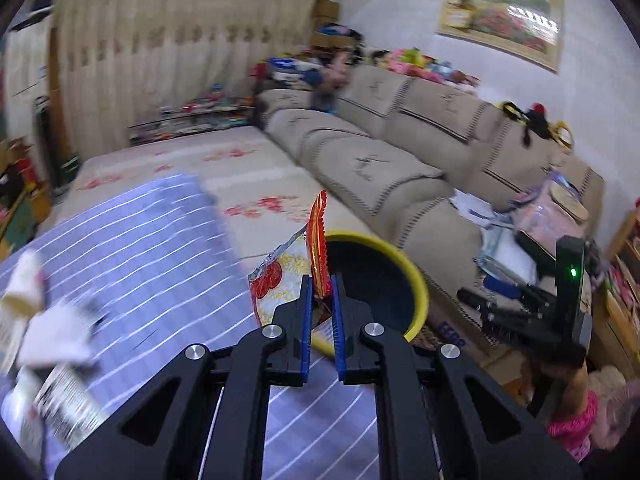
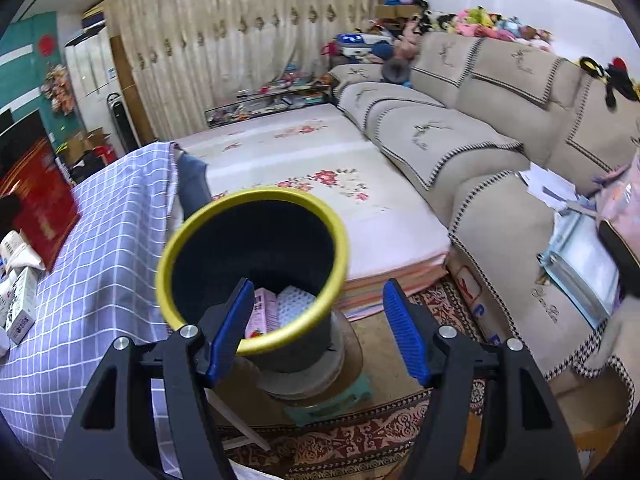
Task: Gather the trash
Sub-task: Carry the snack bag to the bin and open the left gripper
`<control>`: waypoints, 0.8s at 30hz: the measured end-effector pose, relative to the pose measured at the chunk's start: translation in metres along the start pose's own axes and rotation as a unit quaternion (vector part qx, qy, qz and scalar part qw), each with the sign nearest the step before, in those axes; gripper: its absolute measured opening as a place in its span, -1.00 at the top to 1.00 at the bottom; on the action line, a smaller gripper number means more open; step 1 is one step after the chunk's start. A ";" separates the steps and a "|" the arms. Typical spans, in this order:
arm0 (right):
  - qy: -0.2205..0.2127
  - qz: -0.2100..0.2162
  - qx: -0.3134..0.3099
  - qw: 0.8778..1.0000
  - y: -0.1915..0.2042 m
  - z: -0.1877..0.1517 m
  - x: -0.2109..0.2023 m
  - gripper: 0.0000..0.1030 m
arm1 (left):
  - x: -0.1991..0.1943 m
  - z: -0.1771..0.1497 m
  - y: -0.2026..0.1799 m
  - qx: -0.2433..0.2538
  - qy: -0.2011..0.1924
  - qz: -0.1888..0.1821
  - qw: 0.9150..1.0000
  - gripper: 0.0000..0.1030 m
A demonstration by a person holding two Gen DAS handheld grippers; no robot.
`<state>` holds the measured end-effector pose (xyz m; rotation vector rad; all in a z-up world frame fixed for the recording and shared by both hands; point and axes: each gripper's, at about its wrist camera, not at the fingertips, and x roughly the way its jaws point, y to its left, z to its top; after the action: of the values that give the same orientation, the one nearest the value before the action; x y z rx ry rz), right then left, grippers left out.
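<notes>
1 trash bin (image 2: 256, 276), black with a yellow rim, stands on a round base on the patterned rug, just beside the table covered in a lilac checked cloth (image 2: 100, 248). Inside the bin lie 2 visible pieces: a pink packet (image 2: 266, 314) and a white dimpled piece (image 2: 294, 302) next to it. The left gripper (image 1: 322, 292) has its jaws pinched tight on 1 red-and-orange snack wrapper (image 1: 318, 240), which stands up from the pads at the near edge of the bin's rim; a second, silvery wrapper with red print (image 1: 274, 276) hangs touching it on the side away from the bin. The right gripper (image 2: 316, 316) hangs just above the bin with its jaws spread and nothing between the pads. On the cloth, well apart from the bin, lie several blurred white packages (image 1: 44, 320), at least 3; on the far side of the bin runs 1 beige sofa (image 2: 480, 152).
</notes>
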<state>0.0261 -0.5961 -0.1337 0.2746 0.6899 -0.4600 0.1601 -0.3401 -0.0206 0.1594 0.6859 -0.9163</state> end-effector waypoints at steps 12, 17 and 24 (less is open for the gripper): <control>0.017 -0.015 0.029 0.999 -0.041 -0.009 0.009 -0.24 | 0.179 0.026 -0.038 -0.005 0.108 -0.054 0.993 0.80; 0.024 -0.013 0.036 0.999 -0.047 -0.013 0.013 -0.24 | 0.226 0.014 -0.031 -0.022 0.143 -0.040 0.989 0.71; 0.031 0.002 0.042 0.999 -0.048 -0.015 0.021 -0.24 | 0.204 0.009 -0.025 -0.028 0.129 -0.015 0.991 0.21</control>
<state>0.0084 -0.6384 -0.1628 0.3708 0.7304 -0.4799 0.2297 -0.4969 -0.1338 0.2200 0.9553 -0.9132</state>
